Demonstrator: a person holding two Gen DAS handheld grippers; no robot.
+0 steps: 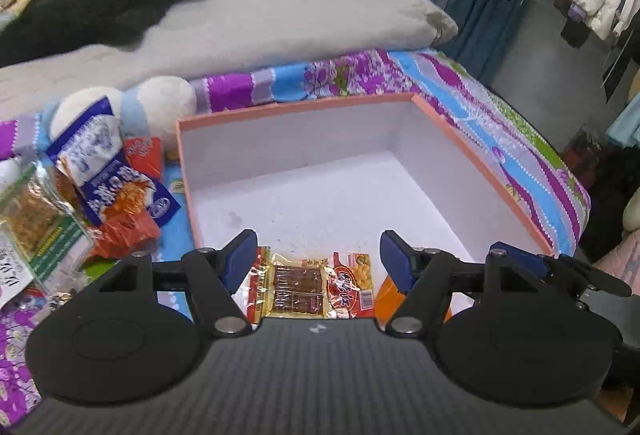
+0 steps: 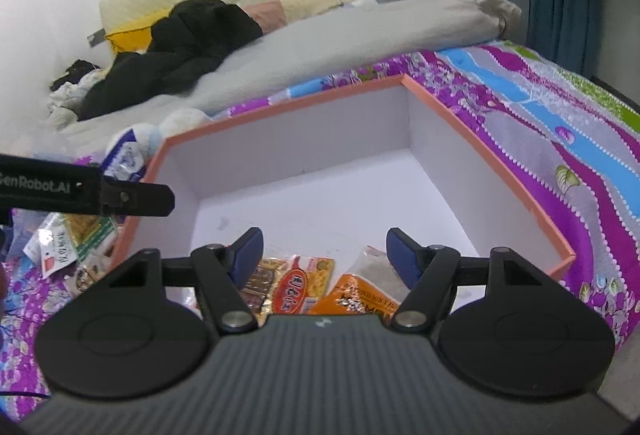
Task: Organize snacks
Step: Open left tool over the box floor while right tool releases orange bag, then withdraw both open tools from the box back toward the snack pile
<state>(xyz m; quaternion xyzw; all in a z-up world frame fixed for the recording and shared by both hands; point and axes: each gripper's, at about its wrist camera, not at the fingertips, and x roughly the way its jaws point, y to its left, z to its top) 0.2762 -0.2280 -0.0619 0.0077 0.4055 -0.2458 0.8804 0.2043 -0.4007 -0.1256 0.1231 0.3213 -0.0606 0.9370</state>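
A shallow box with a salmon rim and a white inside lies on the bed. My left gripper hangs open over its near end. Below the gap, on the box floor, lies a clear packet of brown strips with a red label, and the pads do not touch it. My right gripper is open too, just above an orange packet that lies beside the red-labelled packet. Loose snack bags are piled left of the box.
A floral purple and blue sheet covers the bed, which drops off at the right. A grey duvet and black clothes lie behind the box. A white plush toy sits by the pile. Part of the left gripper crosses the right wrist view.
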